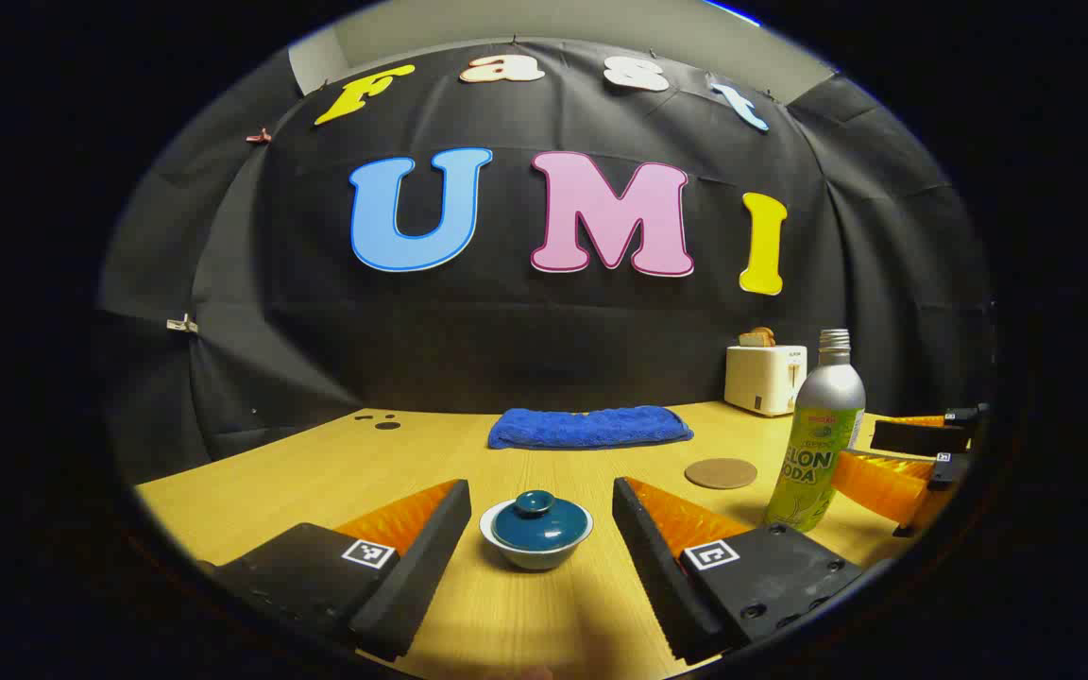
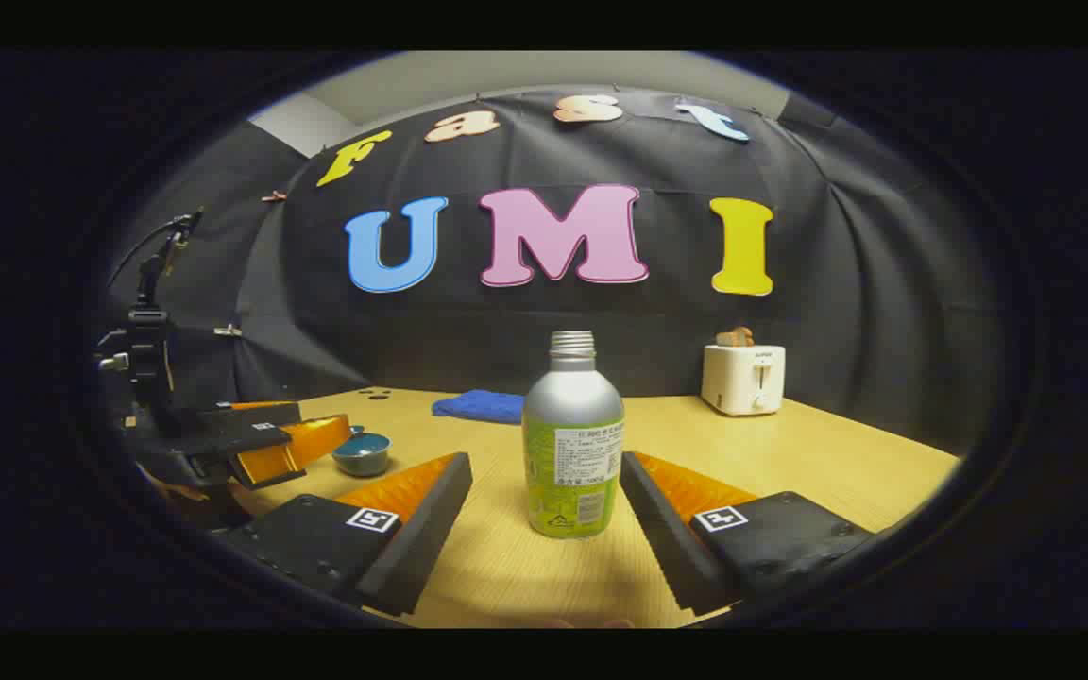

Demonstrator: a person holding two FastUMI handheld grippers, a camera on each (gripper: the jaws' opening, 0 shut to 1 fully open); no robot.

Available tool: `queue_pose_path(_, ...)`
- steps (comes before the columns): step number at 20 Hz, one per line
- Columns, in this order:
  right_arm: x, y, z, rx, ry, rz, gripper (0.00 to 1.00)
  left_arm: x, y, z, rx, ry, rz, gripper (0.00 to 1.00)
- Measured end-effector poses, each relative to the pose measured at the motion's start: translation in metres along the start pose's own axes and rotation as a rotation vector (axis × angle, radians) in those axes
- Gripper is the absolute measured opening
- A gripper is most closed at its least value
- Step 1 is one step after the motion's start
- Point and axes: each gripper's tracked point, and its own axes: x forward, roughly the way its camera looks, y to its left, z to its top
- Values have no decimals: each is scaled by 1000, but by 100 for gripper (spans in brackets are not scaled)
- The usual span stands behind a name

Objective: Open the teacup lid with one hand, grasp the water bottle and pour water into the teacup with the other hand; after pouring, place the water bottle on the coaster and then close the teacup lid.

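Observation:
A white teacup (image 1: 535,548) with a dark blue lid (image 1: 538,521) on it stands on the wooden table, between the fingers of my left gripper (image 1: 540,515), which is open and apart from it. The silver and green water bottle (image 1: 818,434), uncapped, stands upright to the right, near a round brown coaster (image 1: 721,472). In the right gripper view the bottle (image 2: 572,439) stands between the spread fingers of my right gripper (image 2: 546,491), open and not touching it. The teacup (image 2: 362,453) sits far left there, beside the left gripper (image 2: 261,444).
A folded blue towel (image 1: 589,427) lies at the back of the table (image 1: 251,482). A white toaster (image 1: 766,378) with bread in it stands at the back right. A dark stand (image 2: 149,331) rises at the left edge in the right gripper view.

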Motion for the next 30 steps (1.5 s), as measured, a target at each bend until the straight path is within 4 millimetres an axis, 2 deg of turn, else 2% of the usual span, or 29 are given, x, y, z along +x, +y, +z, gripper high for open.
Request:
queue_pose_path(3,8,-4,4,-2,-3,-26,98,0,-2,-1,0,0,-20,95)
queue_pose_path(23,7,-7,3,-2,-4,-45,98,0,0,0,0,2,-6,95)
queue_pose_path(26,7,-7,3,-2,-4,-45,98,7,7,-1,-1,4,-7,95)
queue_pose_path(30,7,-6,2,-2,-5,-45,98,27,10,-7,14,36,-33,95)
